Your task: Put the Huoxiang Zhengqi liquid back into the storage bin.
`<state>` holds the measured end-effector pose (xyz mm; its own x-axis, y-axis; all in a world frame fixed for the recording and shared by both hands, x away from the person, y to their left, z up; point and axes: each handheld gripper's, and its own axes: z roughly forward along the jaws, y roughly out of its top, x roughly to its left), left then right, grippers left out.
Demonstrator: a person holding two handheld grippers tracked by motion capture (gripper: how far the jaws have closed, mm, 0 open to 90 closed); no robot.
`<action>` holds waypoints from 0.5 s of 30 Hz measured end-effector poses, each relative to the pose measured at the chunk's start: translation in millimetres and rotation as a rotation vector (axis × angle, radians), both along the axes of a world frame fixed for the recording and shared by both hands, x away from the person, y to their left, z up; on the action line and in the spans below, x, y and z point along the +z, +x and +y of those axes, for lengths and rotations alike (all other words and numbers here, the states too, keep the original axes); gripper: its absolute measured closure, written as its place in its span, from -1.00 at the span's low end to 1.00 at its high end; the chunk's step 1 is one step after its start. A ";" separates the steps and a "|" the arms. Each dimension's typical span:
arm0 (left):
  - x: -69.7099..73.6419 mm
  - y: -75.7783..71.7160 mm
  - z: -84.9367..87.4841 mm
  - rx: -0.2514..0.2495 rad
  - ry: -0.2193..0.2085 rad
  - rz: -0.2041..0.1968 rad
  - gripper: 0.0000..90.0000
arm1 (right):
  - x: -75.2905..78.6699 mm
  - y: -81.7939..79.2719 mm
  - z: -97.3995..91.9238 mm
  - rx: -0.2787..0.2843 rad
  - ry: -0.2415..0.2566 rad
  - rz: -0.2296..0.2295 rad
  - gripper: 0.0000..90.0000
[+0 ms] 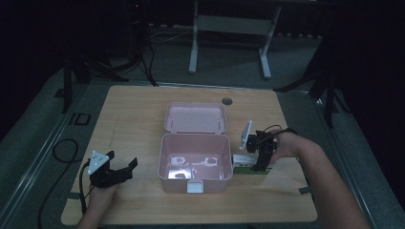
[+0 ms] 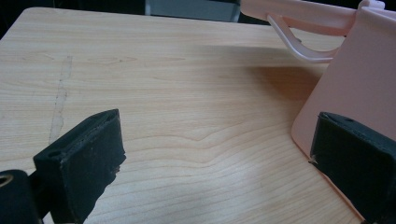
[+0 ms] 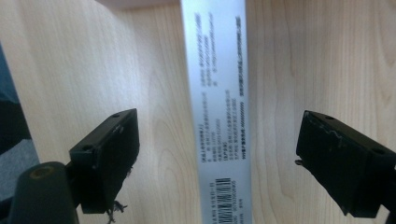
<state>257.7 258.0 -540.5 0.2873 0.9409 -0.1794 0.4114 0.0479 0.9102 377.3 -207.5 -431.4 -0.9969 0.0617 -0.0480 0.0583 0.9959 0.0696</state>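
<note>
My right gripper (image 3: pixel 217 163) hangs over the slim white-and-green box (image 3: pixel 219 107), jaws wide on either side, not touching. The box lies on the table (image 1: pixel 133 114) just right of the open pink storage box (image 1: pixel 195 164). My left gripper (image 1: pixel 114 171) is wide open and empty, left of the pink box.

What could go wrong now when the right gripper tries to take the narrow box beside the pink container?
The right gripper is open over the narrow box, which lies off-centre between its jaws; closing now may push it aside. The box also lies close against the pink container, so one jaw might bump the wall.
</note>
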 end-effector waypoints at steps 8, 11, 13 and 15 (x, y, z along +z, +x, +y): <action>0.5 -0.6 1.4 0.000 -0.003 0.000 -0.93 | -20.8 11.3 -1.7 -0.015 -0.036 0.048 -0.65; 0.4 -0.8 0.9 -0.003 -0.002 0.000 -0.93 | -24.9 12.4 -1.3 -0.006 -0.046 0.060 -0.59; 0.0 -0.3 1.0 -0.005 -0.003 -0.001 -0.93 | -26.1 12.5 -1.5 -0.003 -0.053 0.062 -0.52; -0.2 0.2 2.2 -0.005 -0.008 0.003 -0.93 | -27.4 13.1 -1.3 -0.002 -0.059 0.057 -0.48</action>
